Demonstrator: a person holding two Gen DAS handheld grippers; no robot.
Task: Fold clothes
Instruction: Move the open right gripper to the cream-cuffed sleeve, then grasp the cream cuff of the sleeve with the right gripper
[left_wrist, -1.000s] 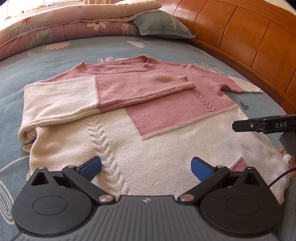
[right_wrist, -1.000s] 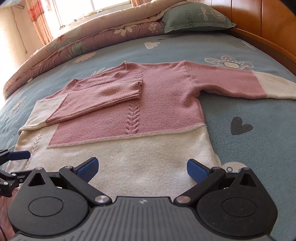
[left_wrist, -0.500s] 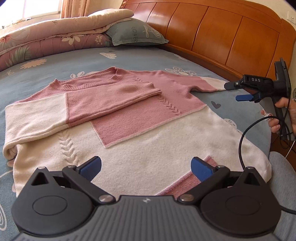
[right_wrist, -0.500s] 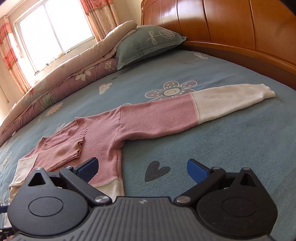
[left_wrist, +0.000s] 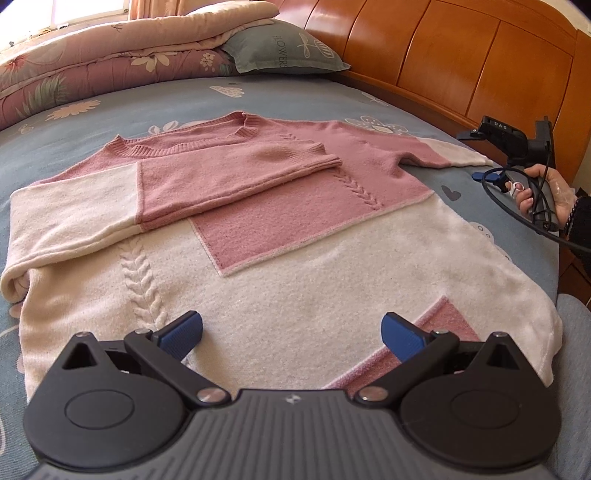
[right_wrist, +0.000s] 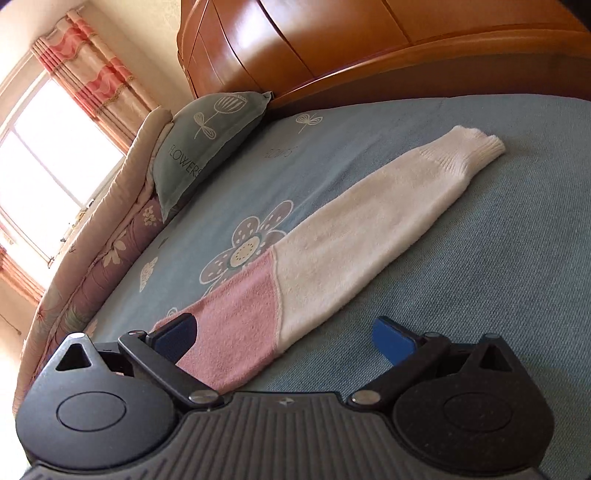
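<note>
Blue-padded right tool (right_wrist: 284, 341) wide, empty.

Bright window (right_wrist: 55, 155) daylight, fisheye-warped edges

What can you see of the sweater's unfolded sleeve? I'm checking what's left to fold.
The sleeve lies flat and straight on the blue bedsheet, stretched out from the sweater toward the headboard side. It looks like soft fuzzy knit: pink in the upper part, cream from a curved seam down to a ribbed cuff. It partly covers a printed flower. The right gripper is open, its fingers either side of the pink part; contact is unclear.
</note>
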